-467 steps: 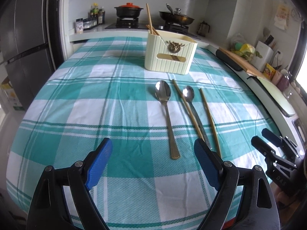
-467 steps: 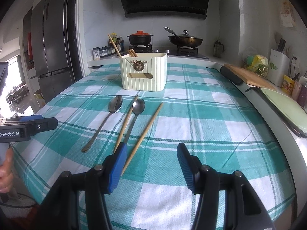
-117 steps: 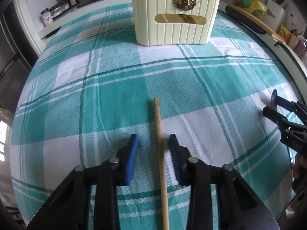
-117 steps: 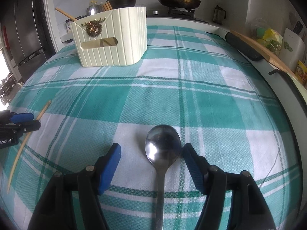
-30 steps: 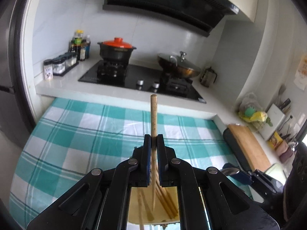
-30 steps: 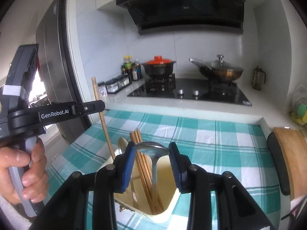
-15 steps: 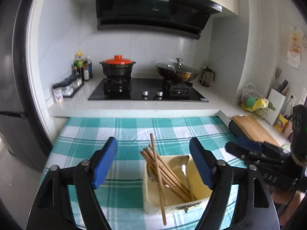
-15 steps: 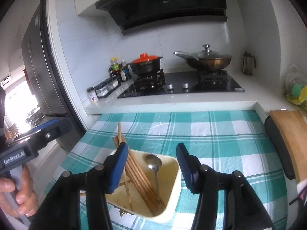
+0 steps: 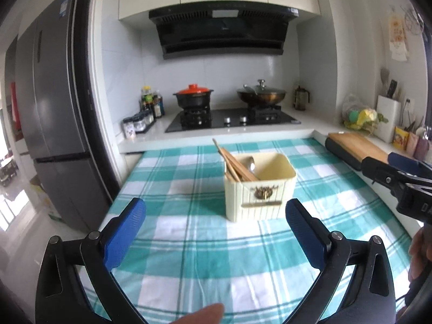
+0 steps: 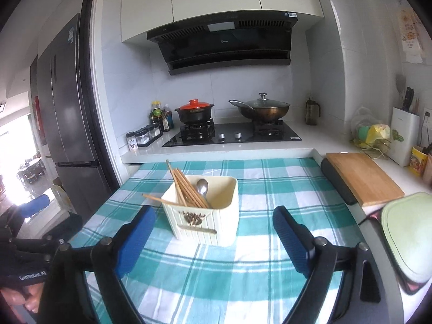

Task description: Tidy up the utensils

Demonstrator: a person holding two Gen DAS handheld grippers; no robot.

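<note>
A cream utensil holder (image 9: 260,197) stands on the teal checked tablecloth (image 9: 189,256). Wooden chopsticks (image 9: 232,162) and a metal spoon (image 9: 251,166) lean inside it. My left gripper (image 9: 214,210) hovers in front of the holder, jaws opening wide with nothing between them. In the right wrist view the holder (image 10: 208,216) holds the chopsticks (image 10: 186,186) and the spoon (image 10: 202,185), and one chopstick (image 10: 154,198) juts out over the left rim. My right gripper (image 10: 214,214) is also back from the holder, jaws opening and empty.
Behind the table a hob (image 9: 232,118) carries a red-lidded pot (image 9: 193,97) and a lidded wok (image 9: 260,94). A grey fridge (image 9: 54,108) stands left. A wooden board (image 10: 361,178) and a pale green board (image 10: 407,237) lie on the right counter. Spice jars (image 10: 143,135) sit back left.
The left gripper let go of the chopstick and the right gripper let go of the spoon, both now in the holder. Both grippers drew back from the holder and their jaws spread wide.
</note>
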